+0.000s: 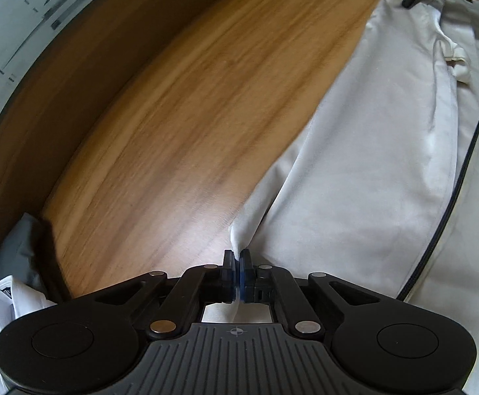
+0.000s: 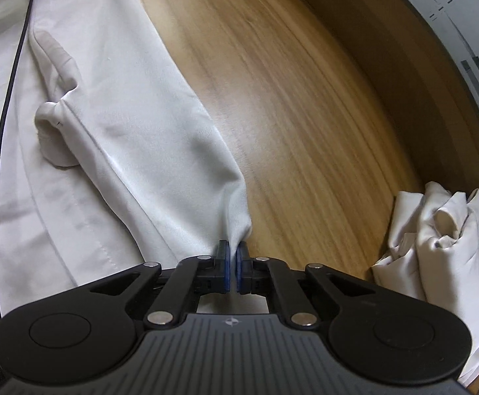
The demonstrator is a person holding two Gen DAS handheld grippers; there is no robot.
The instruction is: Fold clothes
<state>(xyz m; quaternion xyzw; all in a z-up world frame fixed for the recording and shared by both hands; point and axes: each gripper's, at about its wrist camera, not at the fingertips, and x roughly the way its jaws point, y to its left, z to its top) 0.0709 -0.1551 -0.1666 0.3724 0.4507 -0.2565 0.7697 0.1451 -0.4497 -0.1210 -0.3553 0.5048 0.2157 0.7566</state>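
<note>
Both grippers, L [image 1: 238,256] & R [image 2: 232,249], clamped on smooth white garment [image 1: 364,151] w/ soft folds, over streaky wood-grain table [image 1: 180,125].

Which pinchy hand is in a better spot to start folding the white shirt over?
Neither clearly wins. The left gripper and the right gripper are each shut on an edge of the white garment beside the bare wooden table, so they likely fold together.

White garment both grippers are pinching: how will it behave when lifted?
Likely floppy: the white garment puckers into folds at the left hand-held gripper and right hand-held gripper. Probably light, thin cloth. It may sag between the grips.
</note>
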